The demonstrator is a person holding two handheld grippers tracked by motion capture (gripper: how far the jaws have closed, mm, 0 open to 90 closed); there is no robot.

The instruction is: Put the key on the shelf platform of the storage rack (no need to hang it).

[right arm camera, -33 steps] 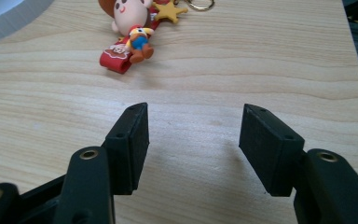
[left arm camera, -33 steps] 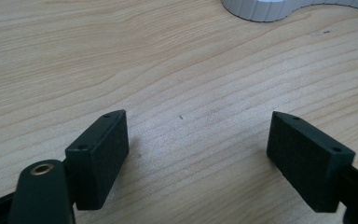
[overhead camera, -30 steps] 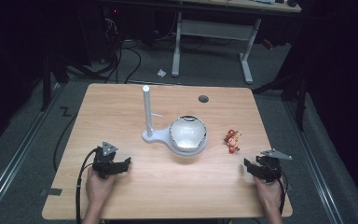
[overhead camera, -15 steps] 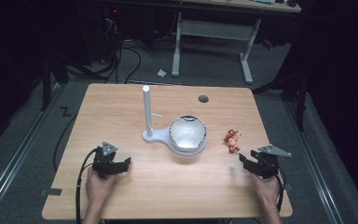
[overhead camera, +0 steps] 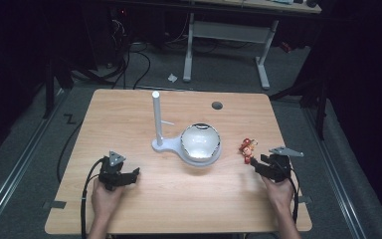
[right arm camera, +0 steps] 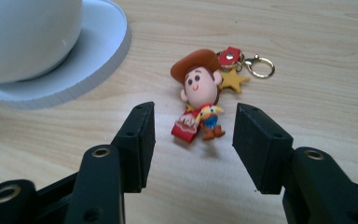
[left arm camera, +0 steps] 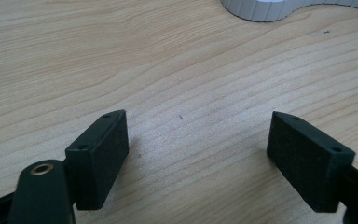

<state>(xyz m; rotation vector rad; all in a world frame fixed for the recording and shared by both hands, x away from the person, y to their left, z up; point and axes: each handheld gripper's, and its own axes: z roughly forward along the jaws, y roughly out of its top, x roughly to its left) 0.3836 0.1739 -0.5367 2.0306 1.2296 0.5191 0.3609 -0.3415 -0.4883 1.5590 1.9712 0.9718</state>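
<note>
The wooden desk (overhead camera: 129,119) carries a white stand (overhead camera: 158,122) whose base holds a white bowl (overhead camera: 200,142); its contents cannot be told. The left gripper (left arm camera: 196,144) rests near the desk's front left, jaws wide apart over bare wood. The right gripper (right arm camera: 191,140) has its jaws open and empty, just short of a small cowboy-figure keychain (right arm camera: 200,93) lying beside the bowl.
</note>
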